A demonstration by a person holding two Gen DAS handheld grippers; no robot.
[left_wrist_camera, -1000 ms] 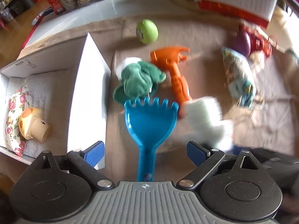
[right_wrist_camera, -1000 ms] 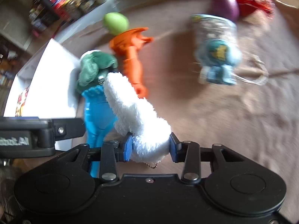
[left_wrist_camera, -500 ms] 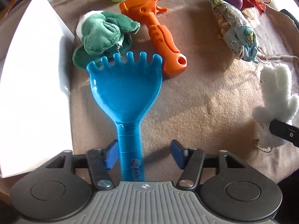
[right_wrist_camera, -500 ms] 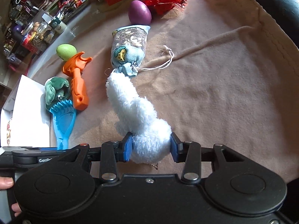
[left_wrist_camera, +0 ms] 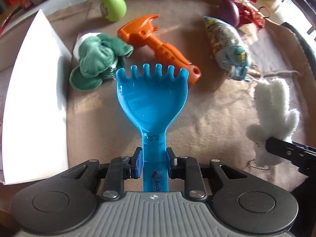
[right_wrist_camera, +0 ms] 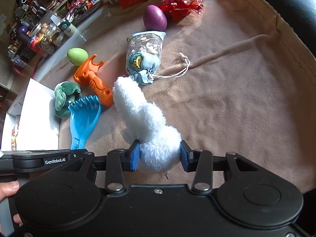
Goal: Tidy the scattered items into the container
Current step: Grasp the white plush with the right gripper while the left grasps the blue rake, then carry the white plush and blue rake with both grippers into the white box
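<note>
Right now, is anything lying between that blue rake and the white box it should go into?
Nothing visible: only bare blanket lies between the blue rake and the white box. The green cloth toy sits further up, off that path.

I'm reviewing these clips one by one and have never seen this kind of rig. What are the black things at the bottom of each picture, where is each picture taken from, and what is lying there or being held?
There is no robot here. A person holds a hand-held gripper in each hand, and each carries a wide-angle camera looking forward along its two fingers. That black body at the bottom is the gripper itself.

Left-hand view: the left gripper has just been closing and now clamps the handle of a blue toy rake.

Right-hand view: the right gripper is shut on a white plush toy.

On the beige cloth lie an orange toy hammer, a green plush, a green egg, a purple egg, a patterned drawstring pouch and a red tasselled ornament. The white box on the left is the container.
</note>
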